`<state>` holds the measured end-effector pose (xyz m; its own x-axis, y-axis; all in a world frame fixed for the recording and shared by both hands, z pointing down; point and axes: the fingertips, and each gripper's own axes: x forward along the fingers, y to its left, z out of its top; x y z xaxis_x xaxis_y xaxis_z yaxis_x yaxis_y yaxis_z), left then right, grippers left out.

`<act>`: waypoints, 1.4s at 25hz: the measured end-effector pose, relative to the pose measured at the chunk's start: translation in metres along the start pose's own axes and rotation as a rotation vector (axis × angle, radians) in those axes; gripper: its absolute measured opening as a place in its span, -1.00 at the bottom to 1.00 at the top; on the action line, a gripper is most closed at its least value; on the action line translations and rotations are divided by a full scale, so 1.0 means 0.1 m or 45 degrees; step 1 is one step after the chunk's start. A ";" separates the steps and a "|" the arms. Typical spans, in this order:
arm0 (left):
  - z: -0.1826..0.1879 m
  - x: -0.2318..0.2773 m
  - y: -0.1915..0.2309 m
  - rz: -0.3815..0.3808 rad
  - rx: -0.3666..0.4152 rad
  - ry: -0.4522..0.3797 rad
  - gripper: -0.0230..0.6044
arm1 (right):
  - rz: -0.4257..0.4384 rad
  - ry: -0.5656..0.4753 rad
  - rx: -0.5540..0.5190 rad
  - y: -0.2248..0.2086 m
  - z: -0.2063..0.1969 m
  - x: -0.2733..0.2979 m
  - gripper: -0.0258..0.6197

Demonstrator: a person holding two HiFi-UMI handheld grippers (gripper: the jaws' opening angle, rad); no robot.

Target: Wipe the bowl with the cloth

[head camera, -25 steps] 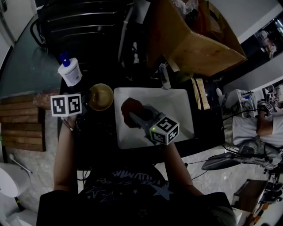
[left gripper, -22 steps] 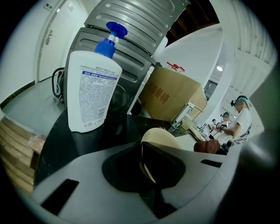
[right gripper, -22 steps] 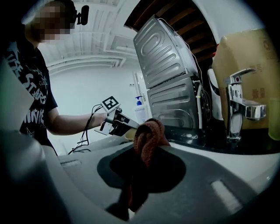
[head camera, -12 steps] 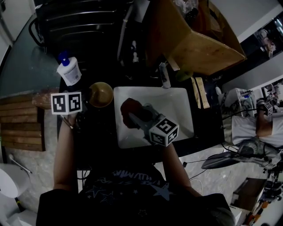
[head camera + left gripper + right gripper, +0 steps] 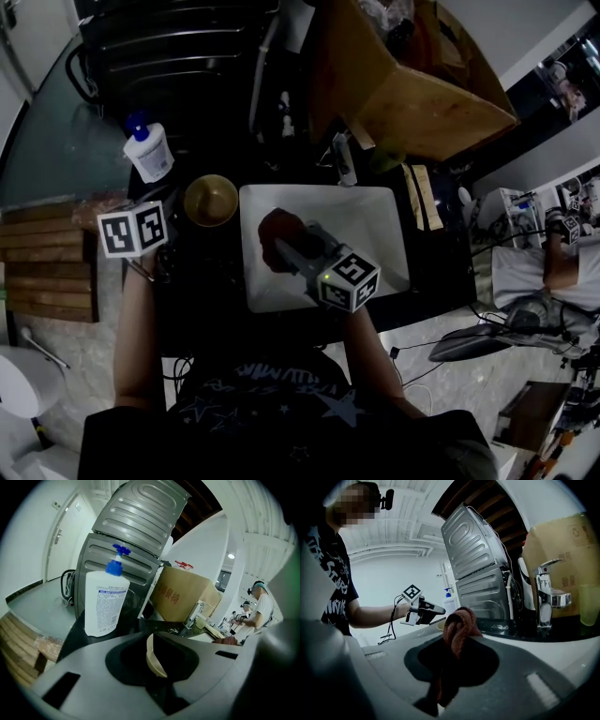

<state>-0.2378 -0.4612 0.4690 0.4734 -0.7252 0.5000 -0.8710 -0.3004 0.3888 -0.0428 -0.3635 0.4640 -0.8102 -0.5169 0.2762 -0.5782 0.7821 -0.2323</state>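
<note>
Pinching the bowl (image 5: 210, 200) by its near rim with the left tool (image 5: 157, 674) — jaws all but together on the thin wall, the rim standing edge-on between them. Holding it just left of the sink (image 5: 375, 211), over the dark counter (image 5: 202, 300), with a bottle (image 5: 148, 152) near behind; resting or raised, not telling from here. Clamping the cloth (image 5: 459, 623), reddish and bunched, in the right tool (image 5: 449, 667), over the sink basin and apart from the bowl.

Judging the bowl as small, light and stiff, with a smooth, likely slippery wall — so expecting it to pivot or slide in a one-point rim pinch once the cloth pushes on it. Favouring a deep bite over the rim, and pressing toward the held side rather than away from it. Treating the cloth as soft and limp: yielding, folding to the curve, giving no real push beyond the wad right at the jaws. Gripping it short, close to the bunch, looking best for rubbing the inside.
</note>
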 end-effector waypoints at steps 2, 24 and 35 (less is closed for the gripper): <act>-0.02 -0.11 -0.08 0.012 0.024 -0.029 -0.85 | -0.002 -0.010 -0.006 0.01 0.01 -0.05 -0.73; -1.30 -0.80 -1.59 0.177 0.122 -0.101 -0.86 | 0.116 -0.103 -0.134 0.37 -0.04 -1.40 -0.73; -1.56 -1.15 -2.06 0.262 0.241 -0.175 -0.86 | 0.157 -0.077 -0.097 0.48 -0.30 -1.68 -0.73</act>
<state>-0.0924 -0.2194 0.4517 0.2738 -0.8557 0.4390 -0.9618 -0.2397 0.1326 0.0681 -0.2290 0.4344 -0.8805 -0.4333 0.1925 -0.4666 0.8640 -0.1892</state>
